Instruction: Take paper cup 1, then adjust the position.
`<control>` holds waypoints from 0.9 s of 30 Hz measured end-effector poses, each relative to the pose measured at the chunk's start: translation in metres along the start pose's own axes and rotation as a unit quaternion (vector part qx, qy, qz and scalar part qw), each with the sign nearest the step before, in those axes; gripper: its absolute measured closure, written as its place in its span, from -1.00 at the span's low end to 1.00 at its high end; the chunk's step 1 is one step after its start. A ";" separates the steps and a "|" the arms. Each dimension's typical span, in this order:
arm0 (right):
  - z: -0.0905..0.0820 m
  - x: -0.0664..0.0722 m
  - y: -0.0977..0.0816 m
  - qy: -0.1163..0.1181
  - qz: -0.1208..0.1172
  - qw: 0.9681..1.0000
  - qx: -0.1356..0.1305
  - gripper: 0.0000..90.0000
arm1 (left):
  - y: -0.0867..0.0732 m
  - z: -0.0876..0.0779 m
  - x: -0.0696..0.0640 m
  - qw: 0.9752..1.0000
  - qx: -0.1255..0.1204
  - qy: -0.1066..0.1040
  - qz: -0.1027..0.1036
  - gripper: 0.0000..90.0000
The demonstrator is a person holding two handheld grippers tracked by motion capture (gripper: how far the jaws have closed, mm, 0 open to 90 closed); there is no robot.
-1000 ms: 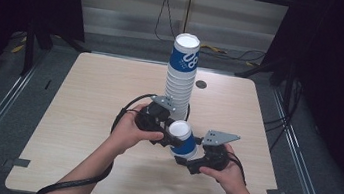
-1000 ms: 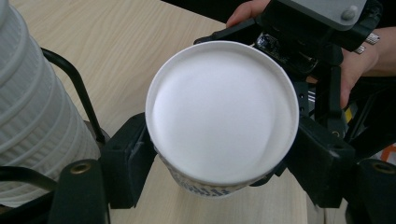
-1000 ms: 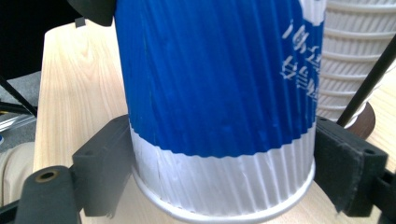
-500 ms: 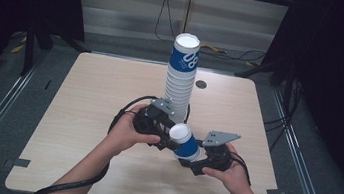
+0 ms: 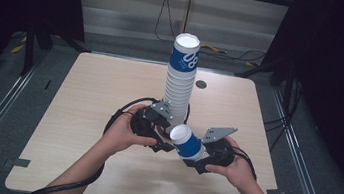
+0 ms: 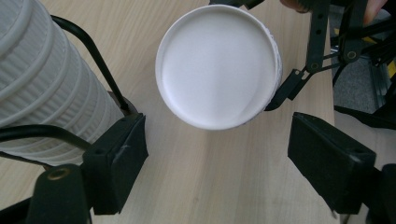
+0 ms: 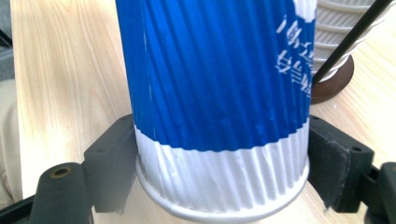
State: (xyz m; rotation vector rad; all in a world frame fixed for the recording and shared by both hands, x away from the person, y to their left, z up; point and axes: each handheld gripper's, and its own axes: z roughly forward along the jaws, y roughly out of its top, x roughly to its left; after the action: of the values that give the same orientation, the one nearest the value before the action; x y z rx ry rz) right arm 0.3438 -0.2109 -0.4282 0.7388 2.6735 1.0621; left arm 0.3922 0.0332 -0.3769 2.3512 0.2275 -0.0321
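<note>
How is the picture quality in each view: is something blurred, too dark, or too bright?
High view: the table is evenly lit, its surroundings nearly black, and the cup stack is sharp. Left gripper view: the cup's base is bright and featureless; the near jaws are slightly soft. Right gripper view: the blue cup is soft-focused, its white lettering blurred.

Large white figures, seemingly "08", are seen on the blue band of the top cup of the stack, upper centre of the high view. White characters on the held blue cup are blurred, unreadable.
</note>
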 end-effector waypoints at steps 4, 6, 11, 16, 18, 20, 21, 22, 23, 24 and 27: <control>-0.001 0.000 0.003 0.003 -0.006 1.000 0.013 -0.57 | -0.002 -0.002 0.000 1.000 0.014 0.007 0.009 -0.56; 0.000 0.000 0.005 0.005 -0.010 1.000 0.025 -0.57 | -0.003 -0.002 -0.001 1.000 0.024 0.011 0.010 -0.56; -0.001 -0.002 0.009 0.009 -0.026 0.998 0.051 -0.57 | -0.005 -0.005 -0.002 0.999 0.036 0.018 0.016 -0.56; -0.001 -0.003 0.012 0.010 -0.039 0.996 0.081 -0.57 | -0.008 -0.004 -0.002 0.998 0.050 0.024 0.020 -0.56; 0.000 -0.003 0.013 0.010 -0.041 0.996 0.082 -0.57 | -0.008 -0.004 -0.003 0.998 0.057 0.026 0.027 -0.56; 0.000 -0.004 0.014 0.012 -0.044 0.995 0.086 -0.57 | -0.008 -0.003 -0.003 0.997 0.060 0.025 0.029 -0.56; 0.000 -0.004 0.015 0.011 -0.047 0.995 0.089 -0.57 | -0.008 -0.004 -0.003 0.997 0.066 0.027 0.033 -0.56; 0.001 -0.004 0.015 0.009 -0.052 0.994 0.091 -0.58 | -0.008 -0.003 -0.003 0.997 0.069 0.029 0.035 -0.56; 0.001 -0.003 0.016 0.008 -0.053 0.994 0.092 -0.58 | -0.007 -0.004 -0.003 0.996 0.073 0.030 0.038 -0.56; 0.001 -0.003 0.016 0.012 -0.057 0.994 0.096 -0.58 | -0.007 -0.004 -0.003 0.996 0.075 0.028 0.040 -0.56; 0.002 -0.002 0.017 0.012 -0.066 0.992 0.109 -0.58 | -0.007 -0.004 -0.004 0.995 0.080 0.027 0.046 -0.55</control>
State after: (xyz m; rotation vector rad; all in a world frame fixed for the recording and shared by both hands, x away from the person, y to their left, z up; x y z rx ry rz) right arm 0.3528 -0.1999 -0.4182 0.5774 2.8431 0.7615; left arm 0.3871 0.0399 -0.3784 2.5226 0.1467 0.0612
